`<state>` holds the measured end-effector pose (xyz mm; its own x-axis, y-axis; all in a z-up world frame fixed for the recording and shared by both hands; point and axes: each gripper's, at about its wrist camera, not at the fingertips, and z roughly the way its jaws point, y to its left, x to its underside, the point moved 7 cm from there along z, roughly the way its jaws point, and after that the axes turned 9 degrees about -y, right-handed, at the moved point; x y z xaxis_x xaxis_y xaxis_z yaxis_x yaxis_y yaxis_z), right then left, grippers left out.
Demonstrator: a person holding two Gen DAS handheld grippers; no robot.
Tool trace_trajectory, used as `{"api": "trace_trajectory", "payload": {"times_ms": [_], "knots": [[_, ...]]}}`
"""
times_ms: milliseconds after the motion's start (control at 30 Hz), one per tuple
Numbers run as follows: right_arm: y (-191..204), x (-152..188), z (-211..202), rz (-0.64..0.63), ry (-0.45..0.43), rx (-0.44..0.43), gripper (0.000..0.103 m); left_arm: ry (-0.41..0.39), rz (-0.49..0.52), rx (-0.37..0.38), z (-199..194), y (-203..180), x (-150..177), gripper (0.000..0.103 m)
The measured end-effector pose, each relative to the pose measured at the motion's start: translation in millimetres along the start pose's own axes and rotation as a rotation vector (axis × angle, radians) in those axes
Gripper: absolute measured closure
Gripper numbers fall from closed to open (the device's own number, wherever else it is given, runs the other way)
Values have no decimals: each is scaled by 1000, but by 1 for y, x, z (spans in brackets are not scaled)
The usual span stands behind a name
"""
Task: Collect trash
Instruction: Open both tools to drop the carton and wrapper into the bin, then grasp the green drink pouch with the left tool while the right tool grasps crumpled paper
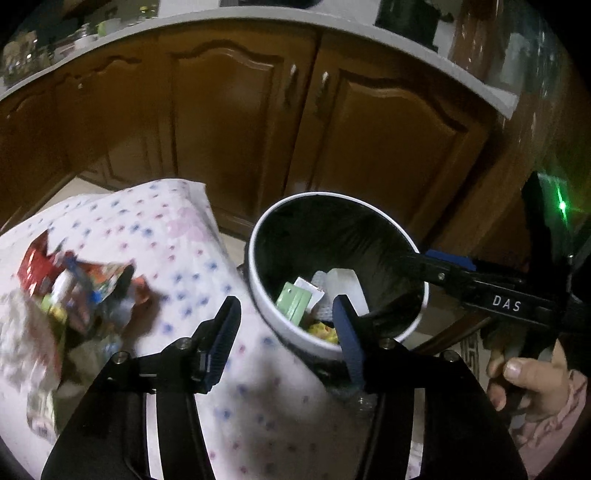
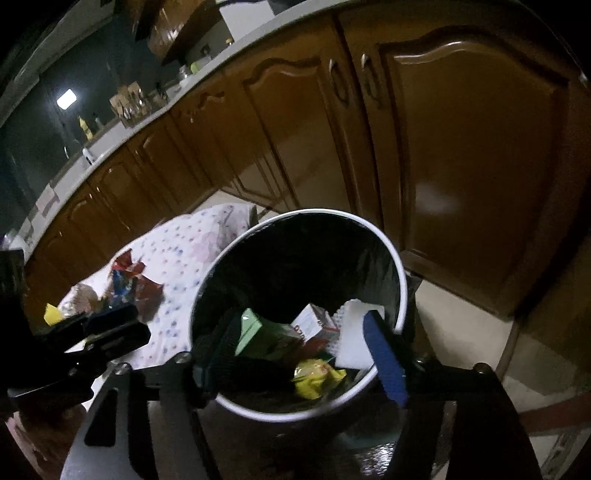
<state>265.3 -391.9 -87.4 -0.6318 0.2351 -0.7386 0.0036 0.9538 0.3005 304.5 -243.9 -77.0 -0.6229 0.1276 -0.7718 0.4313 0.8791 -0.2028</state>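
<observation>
A white bin (image 1: 258, 295) with a black liner stands beside a table under a dotted white cloth (image 1: 192, 258). In it lie a green box (image 1: 293, 301), white paper (image 1: 343, 284) and a yellow wrapper (image 1: 325, 330). A pile of coloured wrappers (image 1: 74, 288) lies on the cloth at the left. My left gripper (image 1: 284, 317) is open and empty above the bin's near rim. My right gripper (image 2: 299, 336) is open and empty over the bin (image 2: 400, 273), above the green box (image 2: 255, 328), a white-red carton (image 2: 314, 323) and the yellow wrapper (image 2: 314, 374). The wrapper pile (image 2: 125, 280) lies further left.
Brown cabinet doors (image 1: 229, 110) under a grey countertop (image 1: 258, 22) run behind the bin. The right gripper's body (image 1: 509, 299) and the hand holding it reach in from the right in the left wrist view. The left gripper (image 2: 99, 328) shows at the left in the right wrist view.
</observation>
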Motion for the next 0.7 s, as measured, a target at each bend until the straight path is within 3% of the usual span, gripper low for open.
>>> {"api": "trace_trajectory", "payload": {"times_ms": [300, 700], "knots": [[34, 21, -31, 59, -94, -58, 22, -81, -67, -9, -60, 18, 25, 43], [81, 62, -36, 97, -77, -138, 21, -94, -196, -121, -107, 93, 67, 41]]}}
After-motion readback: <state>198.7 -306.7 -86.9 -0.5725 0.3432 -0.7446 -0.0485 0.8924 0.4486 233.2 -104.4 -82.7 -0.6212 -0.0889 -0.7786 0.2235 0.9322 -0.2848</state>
